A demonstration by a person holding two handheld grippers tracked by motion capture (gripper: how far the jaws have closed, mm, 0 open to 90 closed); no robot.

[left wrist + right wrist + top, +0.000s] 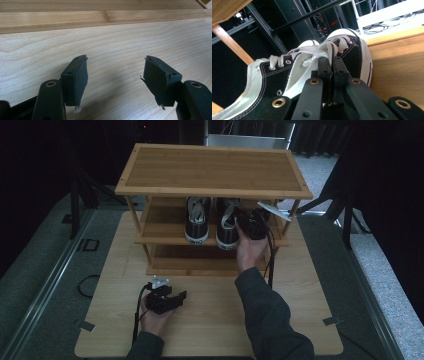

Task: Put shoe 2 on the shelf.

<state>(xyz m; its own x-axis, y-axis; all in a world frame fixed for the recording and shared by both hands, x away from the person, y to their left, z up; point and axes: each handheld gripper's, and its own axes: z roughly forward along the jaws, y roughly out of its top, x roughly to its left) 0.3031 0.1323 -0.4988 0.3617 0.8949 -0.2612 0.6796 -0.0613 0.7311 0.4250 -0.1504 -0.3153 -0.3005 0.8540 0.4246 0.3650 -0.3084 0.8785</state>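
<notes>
- We find the right shoe (228, 227) of a black canvas pair on the middle shelf of the wooden rack (212, 165), heel toward us, just beside its mate, the left shoe (196, 225).
- The right gripper (331, 62) is at this shoe: in the right gripper view its jaws stand pressed together at the tongue and white laces (312, 56). We cannot tell whether any lace or canvas is pinched between them.
- The left gripper (115, 75) rests low over the table (112, 42) in front of the rack, jaws spread wide with nothing between them.
- Handling, as we judge it: the shoe is light; the canvas upper is soft and will fold under a pinch, while the rubber sole and toe cap are stiff and offer good friction.
- Laces slide and stretch, so we advise against lifting by them alone.
- Recommended hold: the collar edge at the heel or the side wall by the eyelets, one jaw inside and one outside.
- Risk: the shelf above leaves little headroom, so we would draw the shoe out level.
</notes>
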